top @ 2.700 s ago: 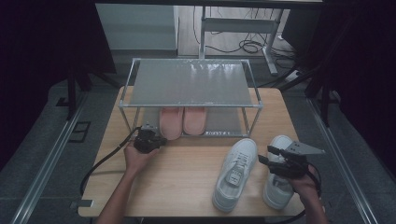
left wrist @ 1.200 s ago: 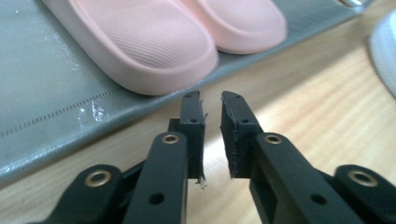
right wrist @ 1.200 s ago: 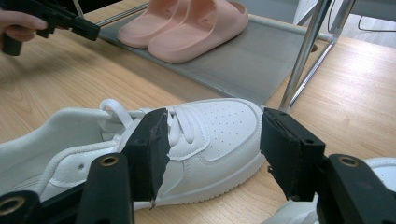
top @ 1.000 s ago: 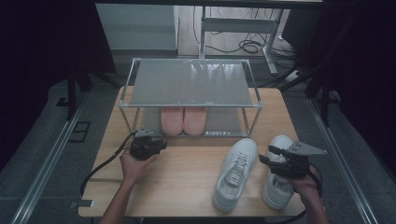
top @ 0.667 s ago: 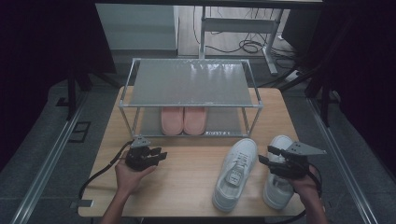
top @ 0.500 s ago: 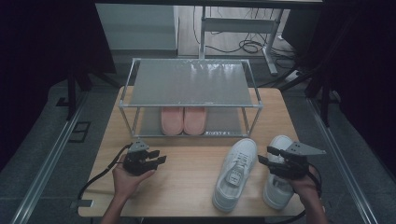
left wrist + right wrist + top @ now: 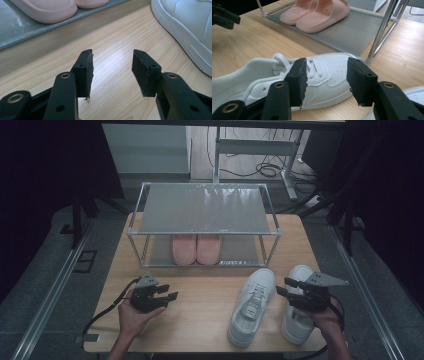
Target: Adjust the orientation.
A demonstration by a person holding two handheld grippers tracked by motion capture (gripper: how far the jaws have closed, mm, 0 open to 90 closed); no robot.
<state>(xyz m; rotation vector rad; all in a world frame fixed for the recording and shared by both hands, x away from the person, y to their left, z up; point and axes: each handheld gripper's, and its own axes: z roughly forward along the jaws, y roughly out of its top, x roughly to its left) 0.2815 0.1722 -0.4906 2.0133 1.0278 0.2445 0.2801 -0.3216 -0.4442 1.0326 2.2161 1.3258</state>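
Note:
A pair of pink slippers [image 7: 196, 248] [image 7: 47, 7] [image 7: 317, 12] sits side by side on the lower shelf of a metal rack [image 7: 205, 210]. Two white sneakers lie at the table's front right, one [image 7: 251, 305] [image 7: 322, 72] [image 7: 185, 30] left of the other [image 7: 297, 320]. My left gripper [image 7: 170, 292] [image 7: 112, 75] hovers over bare wood at the front left. Its jaws have just been opening, and they stand open with nothing between them. My right gripper [image 7: 283, 286] [image 7: 327, 80] is above the right sneaker and points at the left one. Its jaws have just been closing, but the pads touch nothing.
The wooden table [image 7: 200, 320] has free room between the left gripper and the sneakers. The rack's legs [image 7: 382, 35] stand close behind the sneakers' toes. Dark floor and cables lie beyond the table's far edge.
My left gripper has drawn back from the rack's lower shelf toward the front left of the table, and its jaws have spread. The right hand has stayed put.

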